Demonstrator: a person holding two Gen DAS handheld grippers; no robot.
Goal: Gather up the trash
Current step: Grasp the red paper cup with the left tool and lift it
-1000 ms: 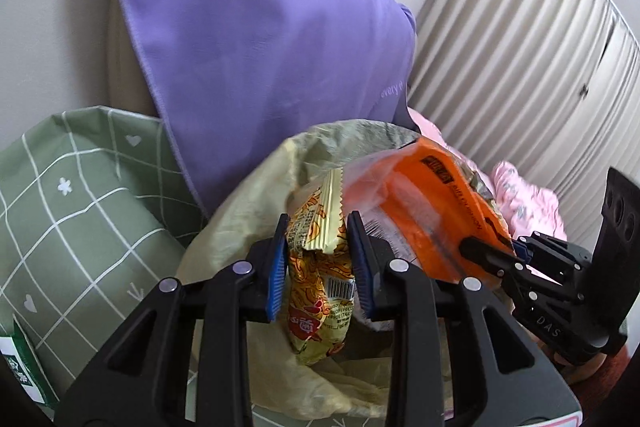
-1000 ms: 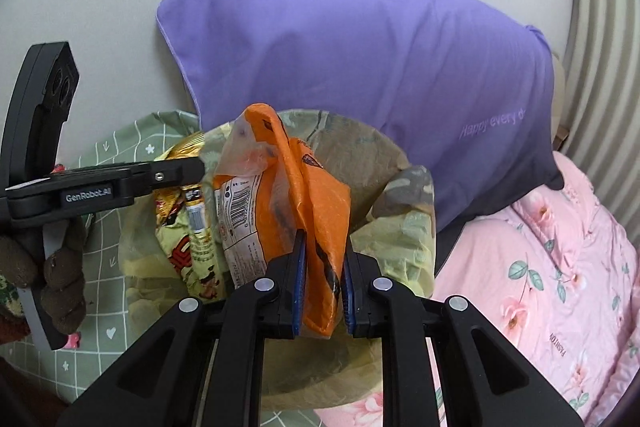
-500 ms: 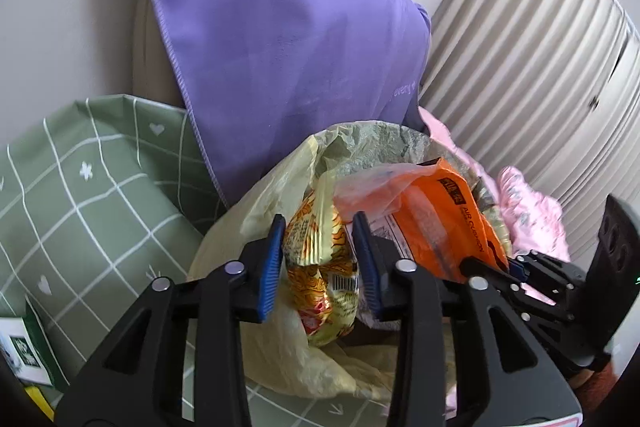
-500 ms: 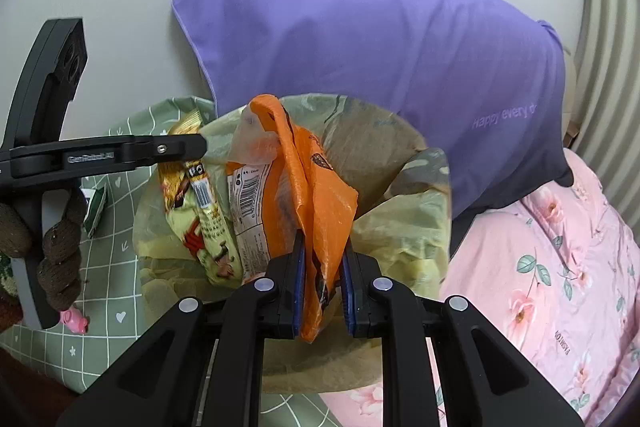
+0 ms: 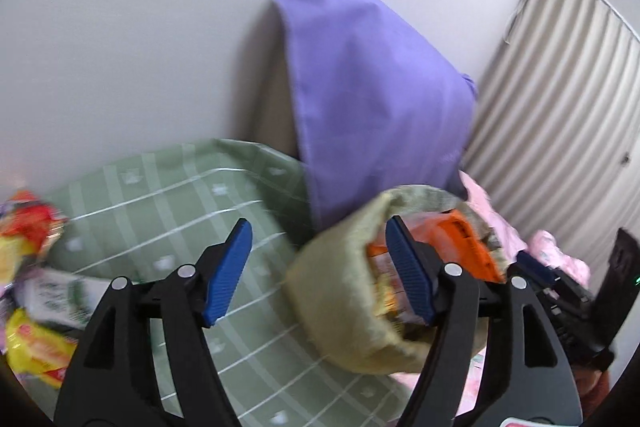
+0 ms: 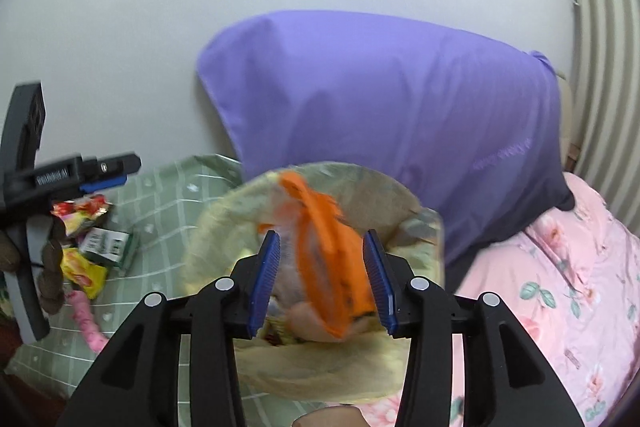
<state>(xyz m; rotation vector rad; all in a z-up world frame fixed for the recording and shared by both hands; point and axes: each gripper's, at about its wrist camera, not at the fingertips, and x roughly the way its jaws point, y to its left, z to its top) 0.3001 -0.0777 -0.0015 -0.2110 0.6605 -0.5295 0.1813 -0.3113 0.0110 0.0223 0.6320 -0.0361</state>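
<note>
Your left gripper [image 5: 318,273] tilts downward over the green checked sheet [image 5: 168,203], jaws opening, nothing between them. Your right gripper [image 6: 324,281] angles down over the yellow-green trash bag [image 6: 320,367], jaws opening, pads clear of the orange wrapper [image 6: 332,267] between them, inside the bag's mouth. More wrappers [image 6: 86,247] lie on the sheet, left.

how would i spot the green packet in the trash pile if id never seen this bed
Start at the purple pillow against the wall, then go left across the green checked sheet to the wrapper pile. The green packet is its only green-and-white piece, boxy, lying between red-yellow wrappers and a yellow wrapper.
</note>
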